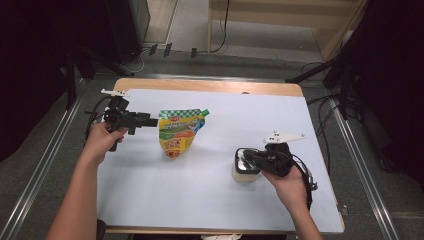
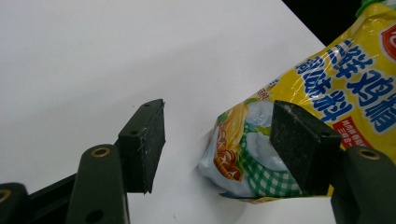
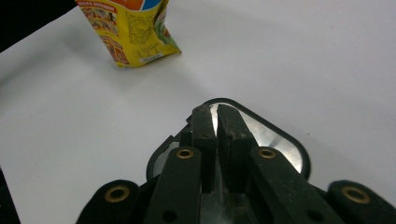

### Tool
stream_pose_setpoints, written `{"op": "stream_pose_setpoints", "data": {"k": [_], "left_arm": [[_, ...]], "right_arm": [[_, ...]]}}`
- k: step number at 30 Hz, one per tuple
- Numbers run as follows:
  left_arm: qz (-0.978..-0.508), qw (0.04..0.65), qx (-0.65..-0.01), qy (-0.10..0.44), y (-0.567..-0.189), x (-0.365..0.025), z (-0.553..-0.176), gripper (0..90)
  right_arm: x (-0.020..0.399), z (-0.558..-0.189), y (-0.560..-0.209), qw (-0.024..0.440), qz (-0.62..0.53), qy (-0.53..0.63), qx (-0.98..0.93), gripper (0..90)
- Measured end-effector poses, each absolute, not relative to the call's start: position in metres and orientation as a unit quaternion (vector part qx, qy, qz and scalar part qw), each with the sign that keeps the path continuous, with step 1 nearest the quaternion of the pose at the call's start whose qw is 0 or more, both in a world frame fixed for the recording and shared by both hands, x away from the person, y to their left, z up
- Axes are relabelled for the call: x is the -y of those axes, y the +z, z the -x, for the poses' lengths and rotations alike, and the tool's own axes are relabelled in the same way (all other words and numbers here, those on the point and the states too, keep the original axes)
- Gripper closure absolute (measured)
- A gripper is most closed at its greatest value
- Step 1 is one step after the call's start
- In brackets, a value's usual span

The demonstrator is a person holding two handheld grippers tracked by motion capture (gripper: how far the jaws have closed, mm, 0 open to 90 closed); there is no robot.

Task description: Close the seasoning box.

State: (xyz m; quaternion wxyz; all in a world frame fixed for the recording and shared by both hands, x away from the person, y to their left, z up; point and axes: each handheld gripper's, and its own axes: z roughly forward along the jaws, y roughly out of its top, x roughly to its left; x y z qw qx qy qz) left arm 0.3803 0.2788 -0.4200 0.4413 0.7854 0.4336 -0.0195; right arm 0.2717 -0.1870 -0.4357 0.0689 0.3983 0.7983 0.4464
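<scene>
A yellow spouted pouch (image 1: pixel 180 131) with a green cap lies flat at the middle left of the white sheet. My left gripper (image 1: pixel 152 121) points at it from the left with its jaws open. In the left gripper view (image 2: pixel 217 107) the pouch's bottom corner (image 2: pixel 243 158) lies between the jaws, near the right pad, and neither pad presses on it. A small white container (image 1: pixel 244 174) with a black-rimmed, shiny lid (image 3: pixel 280 140) stands at the right. My right gripper (image 1: pixel 245 156) rests over that lid, jaws together (image 3: pixel 215 109); I cannot tell whether they pinch anything.
A white sheet (image 1: pixel 200 195) covers the wooden table (image 1: pixel 210 86). The pouch (image 3: pixel 135 28) appears far off in the right gripper view. Cables trail from both grippers. Metal rails and dark equipment flank the table on both sides.
</scene>
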Motion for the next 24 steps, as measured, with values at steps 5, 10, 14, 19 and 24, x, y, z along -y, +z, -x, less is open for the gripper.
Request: {"op": "stream_pose_setpoints", "data": {"k": [5, 10, 14, 19, 24], "left_arm": [[-0.784, 0.443, -0.434, -0.020, -0.420, -0.279, -0.380, 36.1], [-0.784, 0.445, -0.432, -0.020, -0.420, -0.279, -0.380, 36.1], [-0.783, 0.449, -0.430, -0.023, -0.419, -0.279, -0.380, 36.1], [-0.782, 0.454, -0.426, -0.021, -0.418, -0.279, -0.379, 36.1], [-0.782, 0.453, -0.427, -0.021, -0.419, -0.280, -0.379, 36.1]], "right_arm": [[0.201, -0.273, -0.432, 0.081, -0.408, 0.455, -0.787, 79.3], [0.215, -0.275, -0.434, 0.092, -0.422, 0.456, -0.779, 71.5], [0.224, -0.278, -0.435, 0.102, -0.429, 0.461, -0.770, 65.8], [0.236, -0.280, -0.438, 0.114, -0.439, 0.457, -0.765, 62.9], [0.248, -0.282, -0.443, 0.127, -0.450, 0.457, -0.756, 59.6]]}}
